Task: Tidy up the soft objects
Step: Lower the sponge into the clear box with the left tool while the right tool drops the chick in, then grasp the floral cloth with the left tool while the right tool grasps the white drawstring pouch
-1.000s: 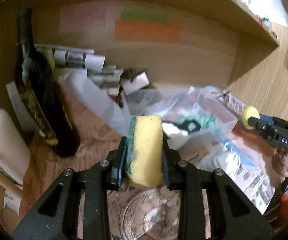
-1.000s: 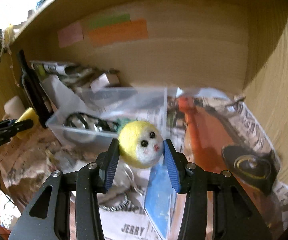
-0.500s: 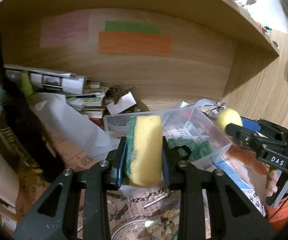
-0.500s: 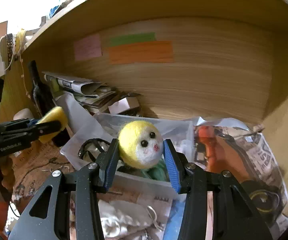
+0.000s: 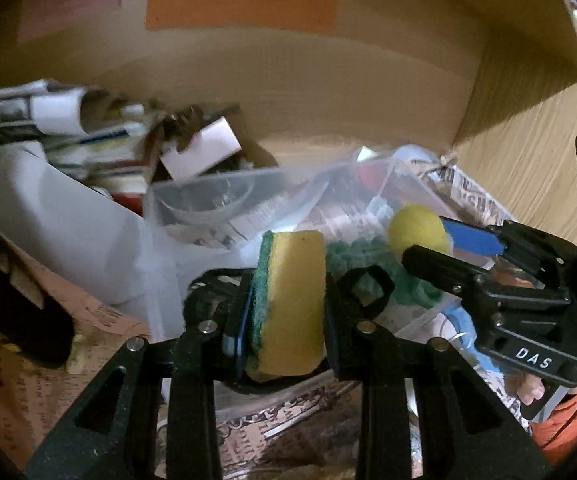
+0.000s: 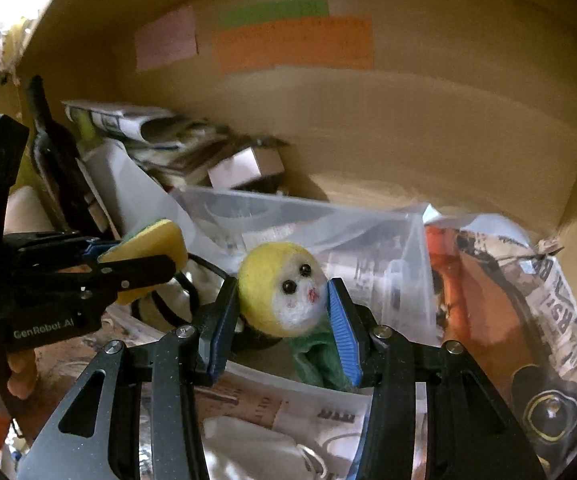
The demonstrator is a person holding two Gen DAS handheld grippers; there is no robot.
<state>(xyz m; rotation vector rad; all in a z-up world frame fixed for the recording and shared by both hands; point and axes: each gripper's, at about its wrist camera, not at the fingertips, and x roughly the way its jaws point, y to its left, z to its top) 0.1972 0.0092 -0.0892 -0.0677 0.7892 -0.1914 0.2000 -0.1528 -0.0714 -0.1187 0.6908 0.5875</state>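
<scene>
yellow-green sponge (image 5: 292, 304) upright, felt chick ball (image 6: 282, 288) clamped

Pretty dim in both views, warm yellowish light, and the wooden back wall (image 6: 428, 128) comes out muddy tan. Daylight blows out white at the top left corner of the right view and the top right of the left one. Lots of motion blur: the coloured paper strips (image 5: 240, 4) and the paper pile (image 5: 68, 128) are smeared, while the sponge (image 5: 292, 300) stays fairly sharp. Heavy fisheye bending, black corners, deep shadow low on the left.
</scene>
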